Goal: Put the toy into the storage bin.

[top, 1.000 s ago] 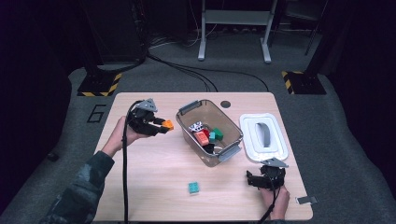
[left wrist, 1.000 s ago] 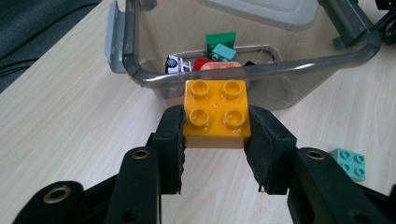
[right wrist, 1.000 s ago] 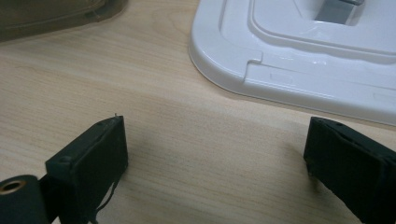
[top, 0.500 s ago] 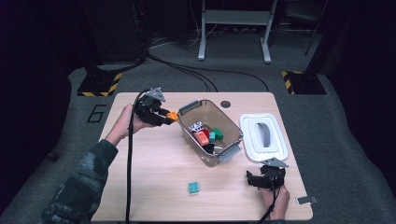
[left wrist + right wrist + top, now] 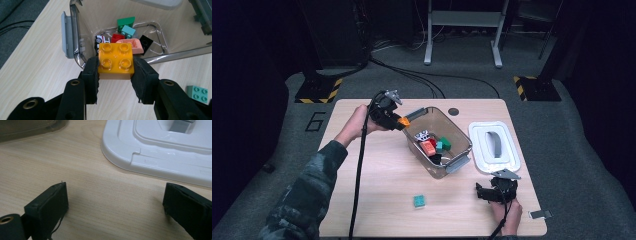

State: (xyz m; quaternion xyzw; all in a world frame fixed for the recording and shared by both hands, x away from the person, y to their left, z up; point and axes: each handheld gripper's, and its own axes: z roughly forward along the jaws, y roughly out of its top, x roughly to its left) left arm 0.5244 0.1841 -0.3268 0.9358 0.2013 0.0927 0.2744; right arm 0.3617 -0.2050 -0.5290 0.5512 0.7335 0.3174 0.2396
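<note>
I'm working in a lab-like recording room — dark walls, grey carpet, hazard-striped floor plates (image 5: pixel 317 90), loose cables (image 5: pixel 412 75) and a metal stand (image 5: pixel 463 30) behind the tabletop (image 5: pixel 377 200).

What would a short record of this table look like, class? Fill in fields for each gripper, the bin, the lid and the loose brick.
left gripper: shut on an orange brick, held near the bin's rim
right gripper: open, holding nothing, low over the table beside the lid
bin: clear, open, with several small toy pieces inside
lid: white, flat on the table right of the bin
loose brick: teal, alone on the table
</note>
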